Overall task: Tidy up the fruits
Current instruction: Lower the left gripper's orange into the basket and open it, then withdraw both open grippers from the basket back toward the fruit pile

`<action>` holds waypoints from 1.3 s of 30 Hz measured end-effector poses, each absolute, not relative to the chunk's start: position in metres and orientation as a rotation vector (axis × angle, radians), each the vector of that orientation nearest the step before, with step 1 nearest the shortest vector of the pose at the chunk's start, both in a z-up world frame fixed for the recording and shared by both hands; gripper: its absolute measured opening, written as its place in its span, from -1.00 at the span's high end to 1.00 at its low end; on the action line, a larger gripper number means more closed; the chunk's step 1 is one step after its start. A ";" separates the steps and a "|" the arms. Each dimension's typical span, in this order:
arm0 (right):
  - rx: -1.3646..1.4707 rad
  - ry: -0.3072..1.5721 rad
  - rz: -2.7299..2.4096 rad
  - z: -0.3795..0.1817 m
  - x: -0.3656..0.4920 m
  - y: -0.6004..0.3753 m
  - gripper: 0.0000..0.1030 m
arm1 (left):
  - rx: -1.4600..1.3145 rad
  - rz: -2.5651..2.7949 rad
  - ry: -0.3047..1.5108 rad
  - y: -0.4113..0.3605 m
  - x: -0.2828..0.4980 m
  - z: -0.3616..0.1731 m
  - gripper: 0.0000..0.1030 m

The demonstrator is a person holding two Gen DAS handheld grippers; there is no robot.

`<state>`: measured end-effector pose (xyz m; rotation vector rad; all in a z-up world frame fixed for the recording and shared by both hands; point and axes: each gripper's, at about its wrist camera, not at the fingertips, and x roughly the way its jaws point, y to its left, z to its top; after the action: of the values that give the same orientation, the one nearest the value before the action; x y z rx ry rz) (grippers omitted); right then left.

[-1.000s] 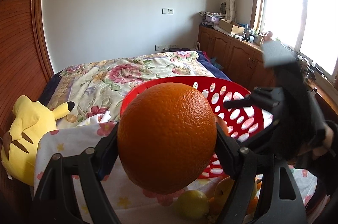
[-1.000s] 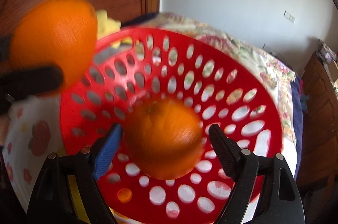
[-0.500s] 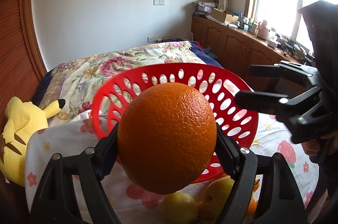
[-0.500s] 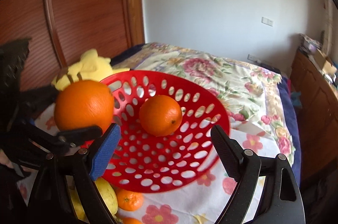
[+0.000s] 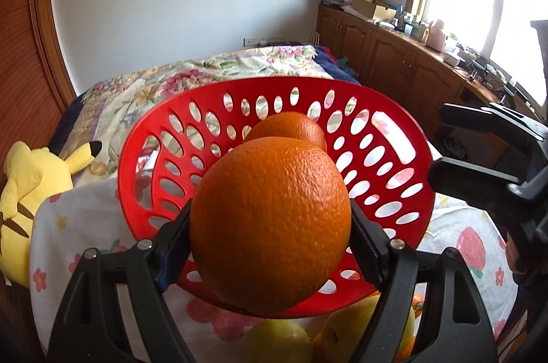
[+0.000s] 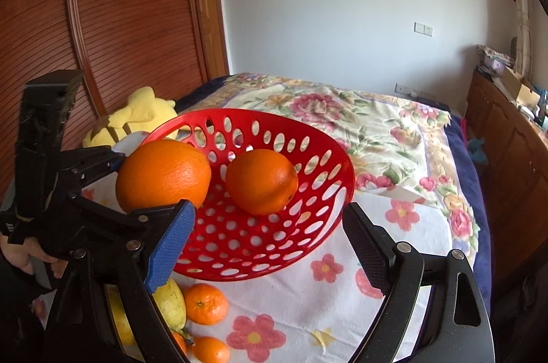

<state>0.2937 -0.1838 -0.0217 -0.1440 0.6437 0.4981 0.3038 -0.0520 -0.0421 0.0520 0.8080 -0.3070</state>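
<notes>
Jaws clamp orange (image 5: 270, 222) over basket (image 5: 404, 137).

The red basket (image 6: 322, 191) is standing open from above, with only one orange (image 6: 261, 181) lying in its bowl; the left gripper (image 6: 137, 188) with its own orange (image 6: 163, 174) is blocking the near-left rim; lemons (image 6: 169, 299) and mandarins (image 6: 206, 303) are crowding the cloth (image 6: 394, 219) in front; the cloth to the right is lying free.
</notes>
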 end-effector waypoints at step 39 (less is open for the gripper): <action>-0.023 0.664 0.441 -0.065 0.153 -0.184 -0.68 | 0.068 -0.311 0.592 -0.018 0.148 -0.050 -0.61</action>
<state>0.1534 -0.1838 -0.0651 -0.0231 0.6644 0.4406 0.1482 -0.0177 -0.0497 0.0679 0.5922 -0.3110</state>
